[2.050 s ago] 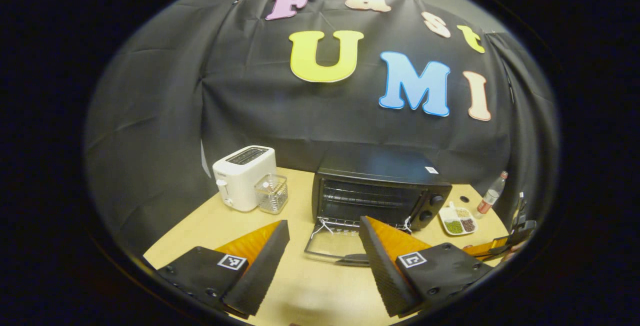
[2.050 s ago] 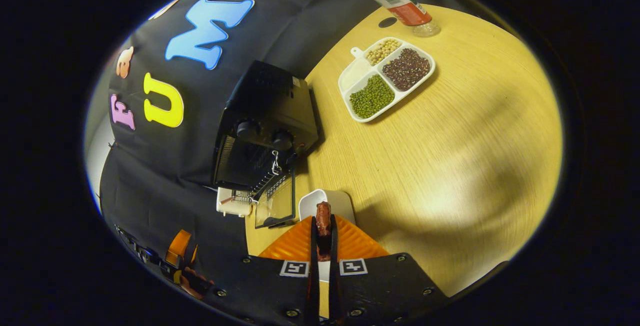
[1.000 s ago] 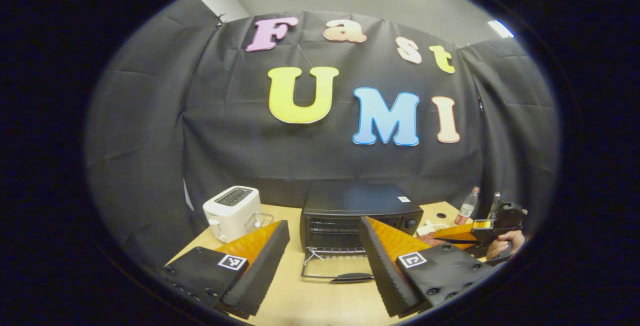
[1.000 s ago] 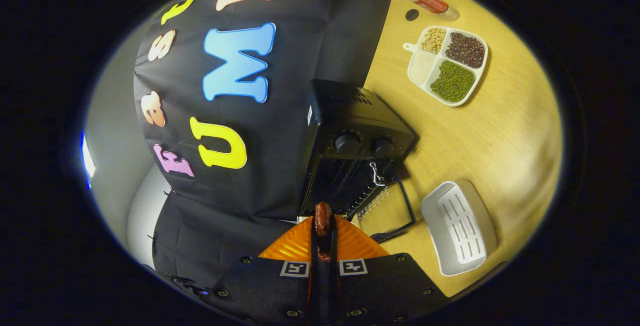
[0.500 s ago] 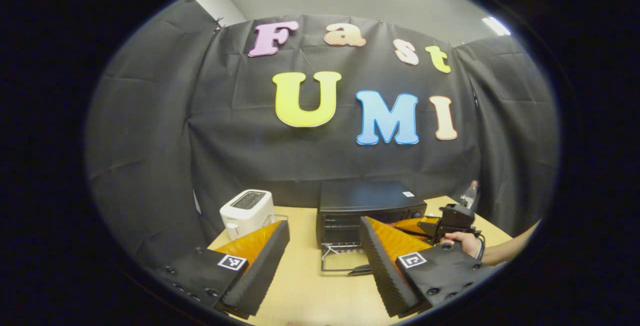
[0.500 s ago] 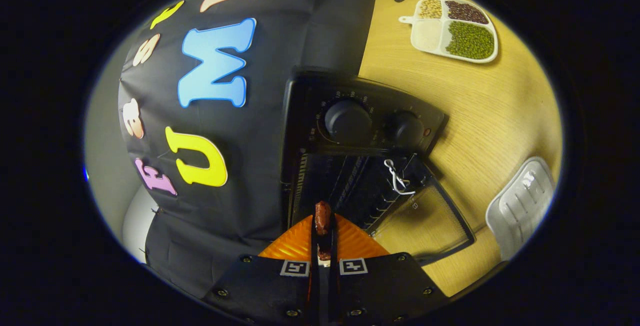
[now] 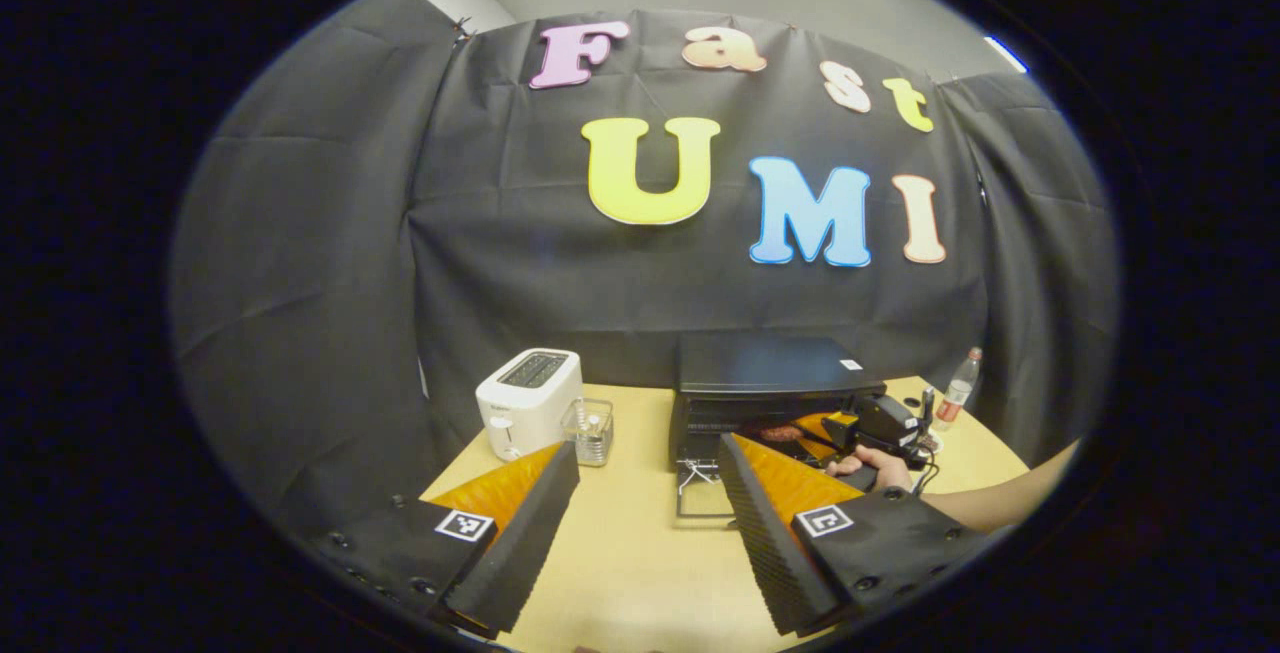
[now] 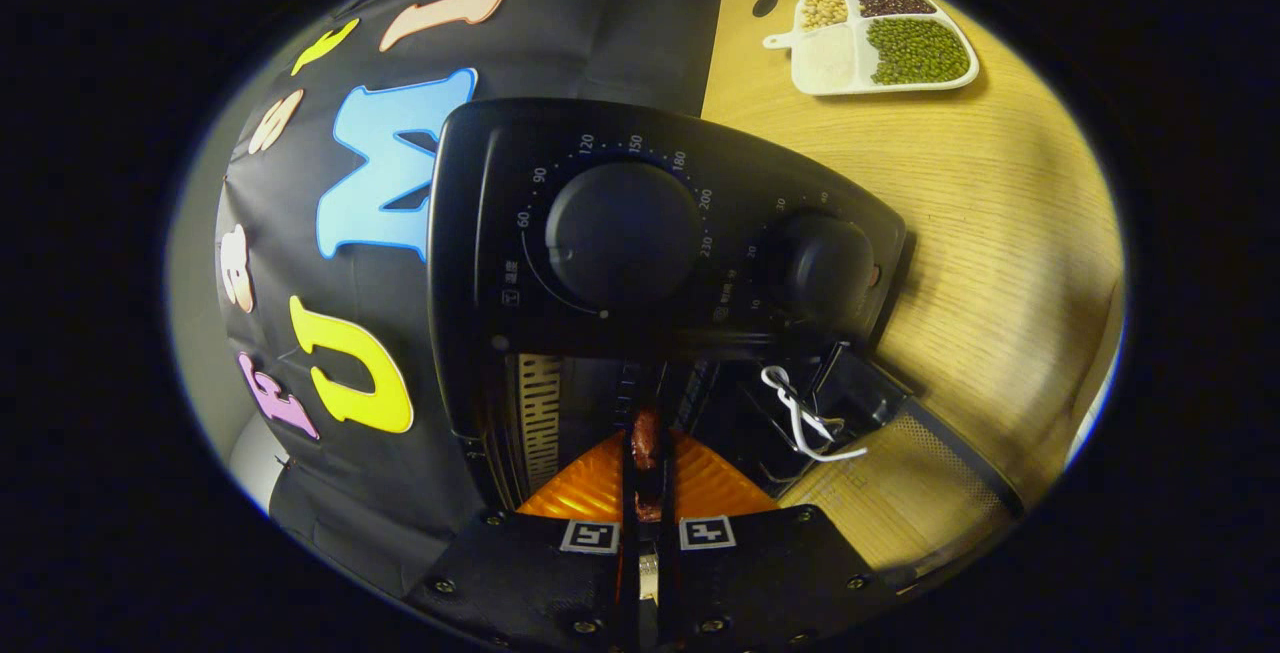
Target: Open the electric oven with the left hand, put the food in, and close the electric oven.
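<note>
The right tongs (image 8: 647,453) are clamped on a reddish piece of food (image 8: 646,436) at the oven (image 8: 600,233) mouth — door (image 8: 890,493) down. The left tongs (image 7: 648,493) hang apart above the surface (image 7: 620,553).

Oven (image 8: 600,263) ctrl panel, right gripper view: big knob (image 8: 622,233) ringed w/ scale 60, 90, 120, 150, 180, 200, 230. Small knob (image 8: 825,268): 10, 20, 30, 40 legible. Other marks too small to read.
</note>
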### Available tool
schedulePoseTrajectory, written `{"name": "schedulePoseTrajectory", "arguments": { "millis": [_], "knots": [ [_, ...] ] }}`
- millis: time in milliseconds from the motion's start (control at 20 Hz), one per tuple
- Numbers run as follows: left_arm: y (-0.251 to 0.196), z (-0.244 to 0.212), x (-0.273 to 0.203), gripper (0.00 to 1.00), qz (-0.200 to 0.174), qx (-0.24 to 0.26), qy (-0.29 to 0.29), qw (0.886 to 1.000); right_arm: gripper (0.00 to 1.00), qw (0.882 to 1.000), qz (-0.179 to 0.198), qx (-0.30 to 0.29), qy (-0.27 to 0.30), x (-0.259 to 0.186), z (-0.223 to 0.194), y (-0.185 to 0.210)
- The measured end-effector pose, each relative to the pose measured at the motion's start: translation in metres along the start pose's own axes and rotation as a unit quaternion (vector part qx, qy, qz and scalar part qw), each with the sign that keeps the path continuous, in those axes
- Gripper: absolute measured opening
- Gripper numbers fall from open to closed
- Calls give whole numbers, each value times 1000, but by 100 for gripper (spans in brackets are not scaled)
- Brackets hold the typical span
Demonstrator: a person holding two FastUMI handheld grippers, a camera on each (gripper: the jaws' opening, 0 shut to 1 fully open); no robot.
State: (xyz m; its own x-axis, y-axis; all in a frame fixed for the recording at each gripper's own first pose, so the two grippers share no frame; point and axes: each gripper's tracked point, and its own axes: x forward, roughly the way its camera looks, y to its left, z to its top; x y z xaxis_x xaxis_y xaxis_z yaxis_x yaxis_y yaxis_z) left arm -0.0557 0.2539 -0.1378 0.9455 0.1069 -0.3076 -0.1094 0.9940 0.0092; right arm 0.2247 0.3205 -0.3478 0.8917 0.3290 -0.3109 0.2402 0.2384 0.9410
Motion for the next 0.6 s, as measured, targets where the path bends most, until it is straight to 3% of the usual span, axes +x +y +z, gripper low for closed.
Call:
{"name": "schedulePoseTrajectory", "arguments": {
  "millis": [100,200,250,350,400,450,500,550,600],
  "knots": [
    [-5,-3,3,94,-6,0,3,1000,10,999,-23,-32,-17,0,5,-6],
    [-14,-4,11,97,-15,-1,4,1000,17,995,-66,-67,-16,-3,6,-20],
    [-14,-1,13,94,-20,-3,3,1000,22,995,-65,-78,-14,-8,7,-17],
    [-24,-1,21,97,-26,-6,0,1000,46,992,-60,-108,-10,-19,10,-6],
    [-29,0,25,97,-30,-11,-1,999,75,990,-64,-128,-7,-25,11,0],
    [-36,-1,29,97,-35,-17,-2,999,91,985,-70,-158,-4,-31,12,-2],
    [-43,0,31,97,-40,-22,-3,999,97,981,-71,-182,-5,-39,16,1],
    [-50,-2,36,92,-46,-23,-3,999,97,977,-72,-200,-8,-48,20,4],
    [-57,-4,38,97,-51,-23,-3,998,97,973,-73,-220,-16,-58,27,7]
  ]
}}
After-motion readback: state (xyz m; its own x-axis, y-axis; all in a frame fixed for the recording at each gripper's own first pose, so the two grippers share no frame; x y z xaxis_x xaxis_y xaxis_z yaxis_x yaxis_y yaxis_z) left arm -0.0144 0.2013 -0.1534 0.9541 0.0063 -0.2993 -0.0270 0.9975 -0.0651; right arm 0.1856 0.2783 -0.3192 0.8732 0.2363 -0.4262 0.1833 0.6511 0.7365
